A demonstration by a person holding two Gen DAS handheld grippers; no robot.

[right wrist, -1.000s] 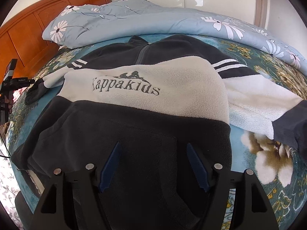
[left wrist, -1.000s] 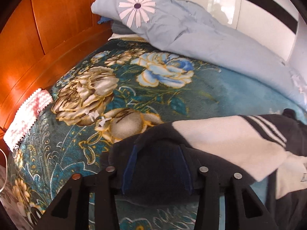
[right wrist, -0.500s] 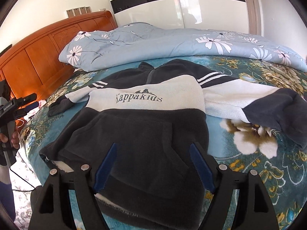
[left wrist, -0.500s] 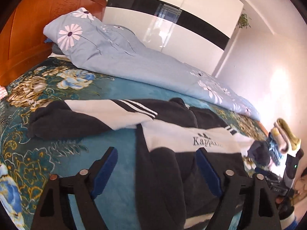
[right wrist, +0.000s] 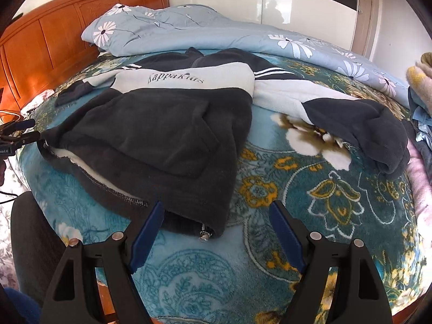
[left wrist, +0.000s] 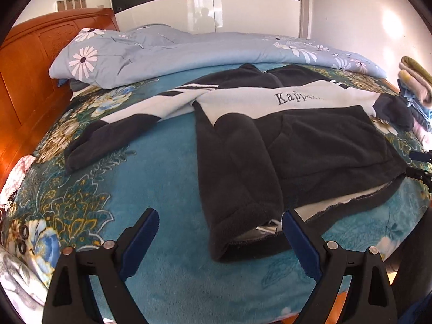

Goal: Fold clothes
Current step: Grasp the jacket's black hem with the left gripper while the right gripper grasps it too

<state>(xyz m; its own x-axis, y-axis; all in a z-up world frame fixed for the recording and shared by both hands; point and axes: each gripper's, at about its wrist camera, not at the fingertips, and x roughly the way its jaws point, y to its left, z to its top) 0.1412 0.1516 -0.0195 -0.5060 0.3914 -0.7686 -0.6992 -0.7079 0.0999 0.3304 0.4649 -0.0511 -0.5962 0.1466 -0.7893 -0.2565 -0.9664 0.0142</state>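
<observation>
A black and white fleece jacket (left wrist: 297, 140) with "Kappakids" lettering lies spread face up on the teal floral blanket (left wrist: 151, 178), both sleeves stretched out sideways. My left gripper (left wrist: 218, 226) is open and empty, just before the jacket's left hem corner. In the right wrist view the jacket (right wrist: 167, 135) lies flat, and my right gripper (right wrist: 216, 216) is open and empty at its right hem corner, above the zipper pull (right wrist: 205, 236). The right sleeve cuff (right wrist: 378, 129) rests on the blanket.
A light blue flowered duvet (left wrist: 189, 51) lies bunched along the far side of the bed. The orange wooden headboard (left wrist: 29, 70) stands at the left. A pile of other clothes (right wrist: 421, 102) sits at the right edge. A white wardrobe (left wrist: 216, 8) stands behind.
My left gripper let go of the left sleeve cuff, swung right and pulled back to the hem. My right gripper drew back from over the jacket body to its hem corner.
</observation>
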